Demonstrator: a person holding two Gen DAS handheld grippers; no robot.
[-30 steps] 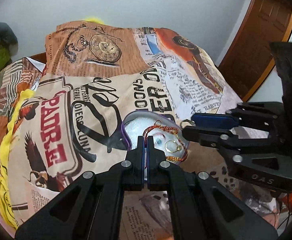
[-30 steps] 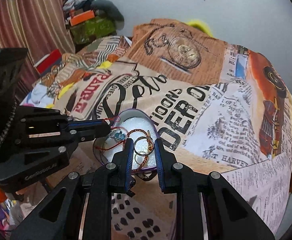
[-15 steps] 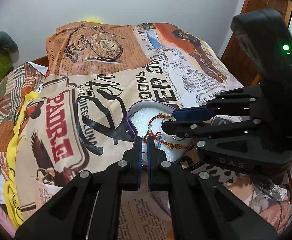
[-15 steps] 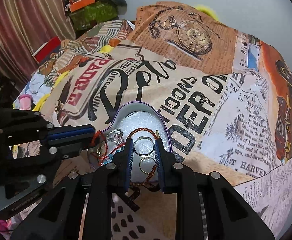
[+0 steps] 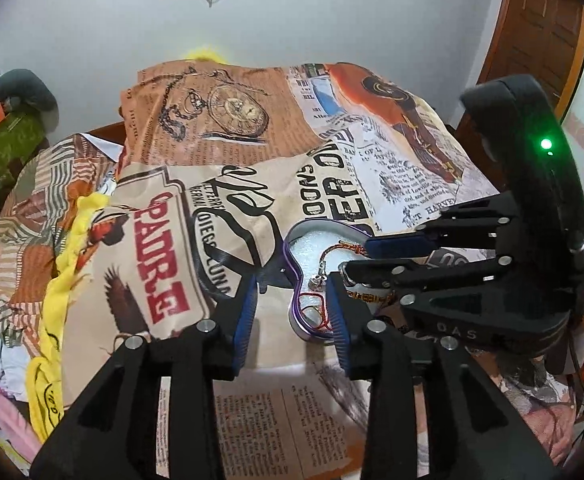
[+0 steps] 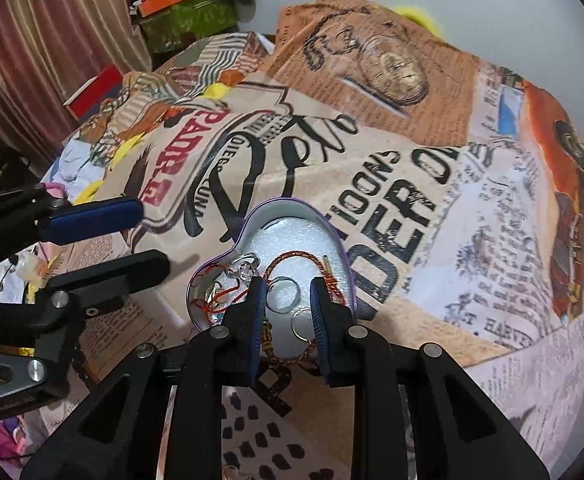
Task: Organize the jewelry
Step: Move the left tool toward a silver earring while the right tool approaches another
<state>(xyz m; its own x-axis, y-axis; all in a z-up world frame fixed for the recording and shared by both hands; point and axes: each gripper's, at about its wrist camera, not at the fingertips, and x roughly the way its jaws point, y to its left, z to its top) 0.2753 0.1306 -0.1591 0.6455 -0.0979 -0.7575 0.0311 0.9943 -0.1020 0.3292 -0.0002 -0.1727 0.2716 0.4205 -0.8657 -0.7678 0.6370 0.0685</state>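
Currently your left gripper (image 5: 294, 312) has its jaws spread wide and empty, with the near-left rim of the heart-shaped tin (image 5: 295, 268) showing between the blue pads. Your right gripper (image 6: 285, 314) is also open, more narrowly, and grips nothing; its fingertips hang over the near part of the same tin (image 6: 324, 220). The tin has a purple rim and a white foam lining, and it sits on the printed bedspread (image 6: 432, 208) toward the near edge of the bed. Inside the tin, on the foam, lie a braided orange-red cord bracelet (image 6: 292, 258), a silver ring (image 6: 283, 300) between the right gripper's pads, a thinner gold ring (image 6: 302, 326) just beside the right pad, and a clear-stone ring (image 6: 245, 266) near the tin's left lobe. A thin red thread (image 5: 312, 312) trails along the tin's near-left wall. In the left wrist view, the right gripper (image 5: 356, 256) reaches over the tin from the right side.
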